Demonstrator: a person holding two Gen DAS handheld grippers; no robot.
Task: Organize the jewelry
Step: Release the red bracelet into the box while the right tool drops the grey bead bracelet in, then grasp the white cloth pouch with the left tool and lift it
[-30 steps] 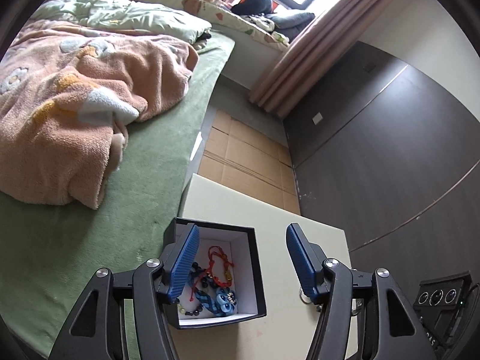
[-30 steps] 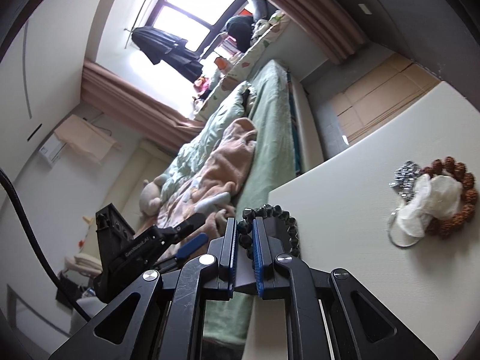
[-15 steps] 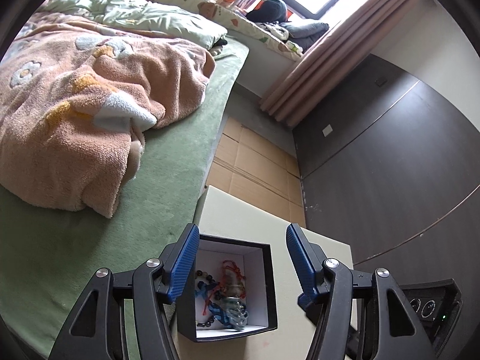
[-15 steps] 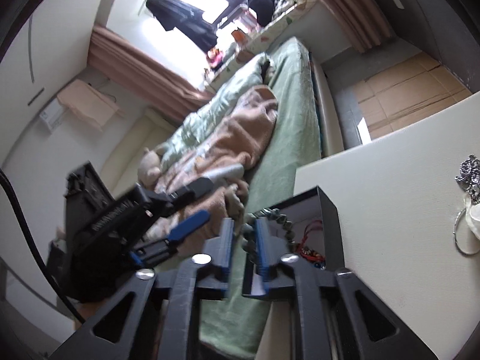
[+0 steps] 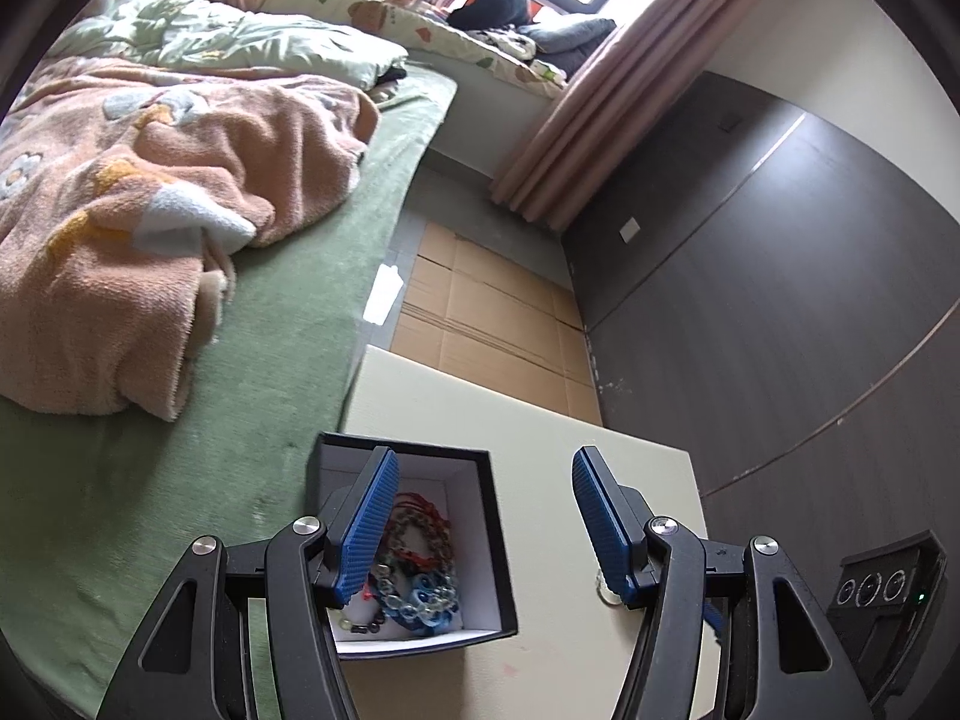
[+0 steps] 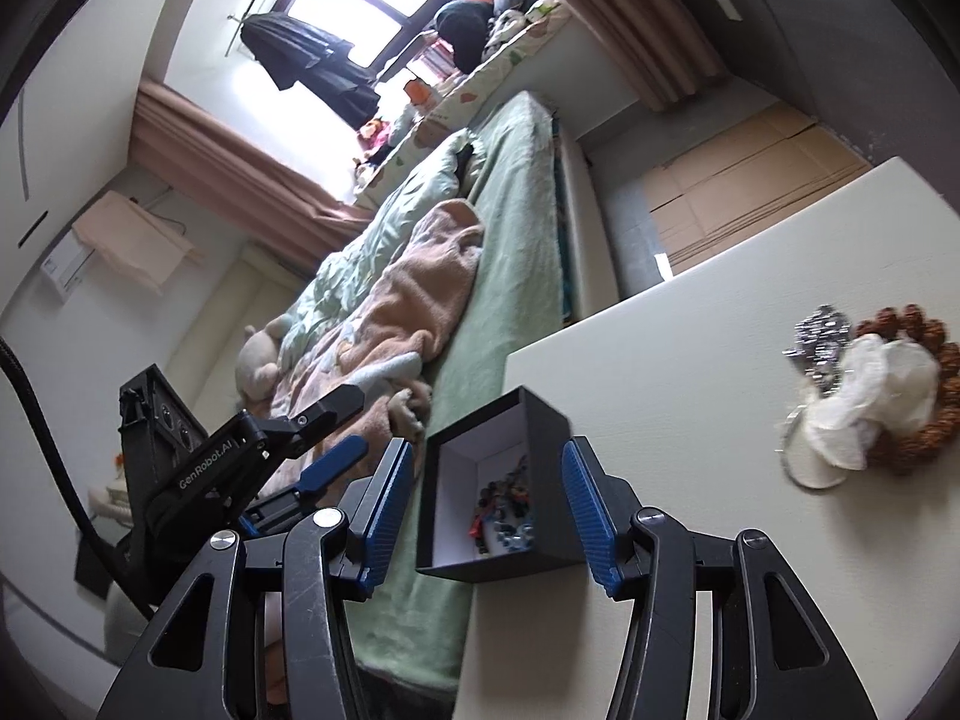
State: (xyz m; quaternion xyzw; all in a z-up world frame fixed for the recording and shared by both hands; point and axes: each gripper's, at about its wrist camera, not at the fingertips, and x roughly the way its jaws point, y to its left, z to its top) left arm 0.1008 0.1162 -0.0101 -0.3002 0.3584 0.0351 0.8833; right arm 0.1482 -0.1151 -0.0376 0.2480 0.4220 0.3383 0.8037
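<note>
A black box [image 5: 495, 540] with a white inside stands at the left edge of the cream table [image 5: 540, 438]. Several bracelets [image 5: 414, 546] lie tangled in it: red cord, blue links, dark beads. My left gripper [image 5: 486, 531] hangs open over the box with nothing between its fingers. In the right wrist view the same box [image 6: 546, 480] sits just below my right gripper [image 6: 489, 516]. Its jaws are opening and hold nothing. The bracelets [image 6: 504, 510] lie on the box floor. The left gripper [image 6: 336, 435] shows to the left of the box.
On the table to the right lie a brown bead bracelet [image 6: 936, 396], a white fabric piece [image 6: 864, 402], a silver ornament [image 6: 819, 336] and a thin ring [image 6: 810, 468]. A green bed with a pink blanket [image 5: 150, 210] borders the table's left edge. Cardboard [image 5: 480, 306] covers the floor beyond.
My right gripper's jaws have parted, and the dark bead bracelet they gripped is gone from between them. The right view now looks down on the box. The left gripper stays open.
</note>
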